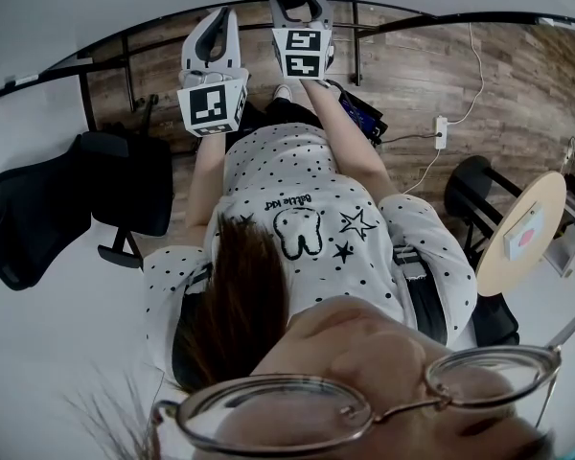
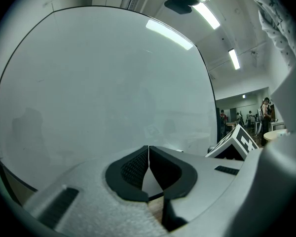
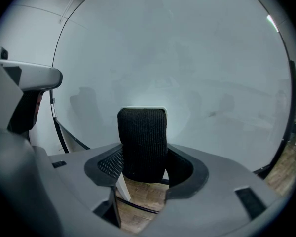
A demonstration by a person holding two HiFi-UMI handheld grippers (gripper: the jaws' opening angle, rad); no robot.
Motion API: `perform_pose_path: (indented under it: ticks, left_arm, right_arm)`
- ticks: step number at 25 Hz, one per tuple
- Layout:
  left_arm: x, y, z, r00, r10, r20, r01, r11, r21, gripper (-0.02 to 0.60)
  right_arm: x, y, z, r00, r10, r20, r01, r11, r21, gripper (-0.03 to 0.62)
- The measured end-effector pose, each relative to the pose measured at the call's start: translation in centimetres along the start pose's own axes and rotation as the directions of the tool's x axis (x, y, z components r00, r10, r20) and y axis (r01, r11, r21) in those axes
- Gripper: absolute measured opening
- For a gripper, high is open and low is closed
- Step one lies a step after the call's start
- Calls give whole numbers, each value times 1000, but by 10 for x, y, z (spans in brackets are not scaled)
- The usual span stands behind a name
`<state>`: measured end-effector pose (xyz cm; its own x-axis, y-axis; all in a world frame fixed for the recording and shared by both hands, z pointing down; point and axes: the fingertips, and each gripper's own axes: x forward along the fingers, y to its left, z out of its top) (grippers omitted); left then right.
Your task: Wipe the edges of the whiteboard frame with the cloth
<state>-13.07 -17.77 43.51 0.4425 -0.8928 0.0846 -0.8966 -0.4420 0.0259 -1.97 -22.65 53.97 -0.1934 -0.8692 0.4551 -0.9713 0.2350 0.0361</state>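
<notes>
left claw (image 2: pixel 148 154) pinched together, nothing in it | right claw (image 3: pixel 145 168) clamped on a dark knit cloth (image 3: pixel 142 137) that stands upright toward 12 o'clock | whiteboard (image 2: pixel 103 83) face just beyond both claws, contact unclear | black frame (image 3: pixel 57 127) edge at the cloth's 9 o'clock

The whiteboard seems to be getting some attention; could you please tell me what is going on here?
A person holds a gripper in each hand up to the whiteboard. The right gripper is shut on a black cloth, which points at the board's face rather than its dark frame; whether it touches is unclear. The left gripper is alongside, fingers together and empty.
</notes>
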Motion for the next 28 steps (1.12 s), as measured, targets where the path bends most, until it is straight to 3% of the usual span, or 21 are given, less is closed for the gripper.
perform_pose_path:
  ticks: [19, 28]
  left_arm:
    - [4, -4, -4, 999, -33, 6, 33, 999, -12, 20]
    - [15, -28, 1, 995, -104, -13, 103, 994, -20, 20]
  right_arm:
    - [0, -6, 2, 1000, -7, 1, 7, 1000, 2, 238]
    - [-17, -37, -1, 999, -38, -13, 39, 999, 31, 239]
